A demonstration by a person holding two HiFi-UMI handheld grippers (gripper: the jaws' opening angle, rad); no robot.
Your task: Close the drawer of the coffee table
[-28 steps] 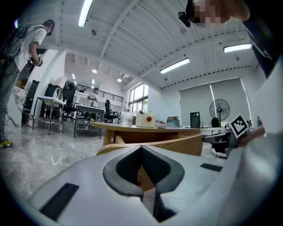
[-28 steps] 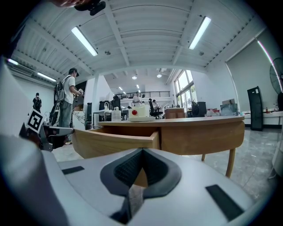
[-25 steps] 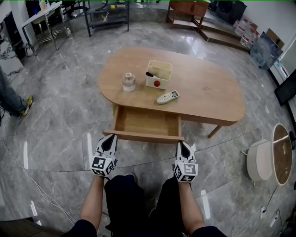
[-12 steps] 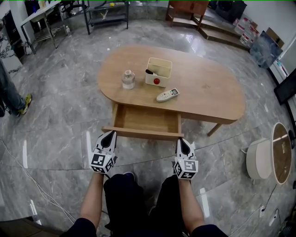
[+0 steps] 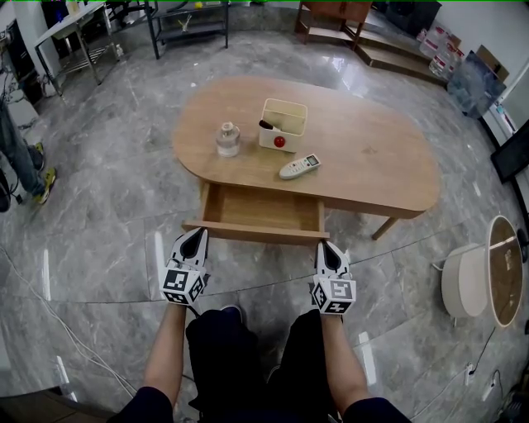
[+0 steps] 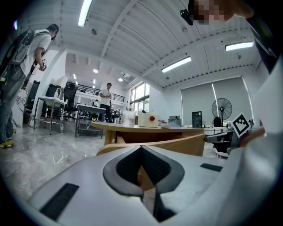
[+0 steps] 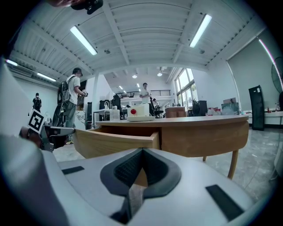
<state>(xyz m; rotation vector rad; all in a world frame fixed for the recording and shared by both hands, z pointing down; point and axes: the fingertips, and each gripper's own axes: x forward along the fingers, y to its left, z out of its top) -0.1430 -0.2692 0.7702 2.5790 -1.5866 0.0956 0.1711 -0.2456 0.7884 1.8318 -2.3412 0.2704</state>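
The oval wooden coffee table has its drawer pulled out toward me, empty inside. Its front panel runs between my two grippers. My left gripper is shut with nothing in it, its tip at the panel's left end. My right gripper is also shut and empty, at the panel's right end. Whether either tip touches the panel I cannot tell. In the left gripper view the shut gripper points at the front panel close ahead. In the right gripper view the gripper faces the panel.
On the tabletop stand a glass jar, a cream box with a red ball, and a remote. A round white side table stands at the right. A person's leg shows at the left. Metal shelving is behind.
Both grippers have crept forward toward the drawer's front panel. The drawer seems to stick out a little less than before.
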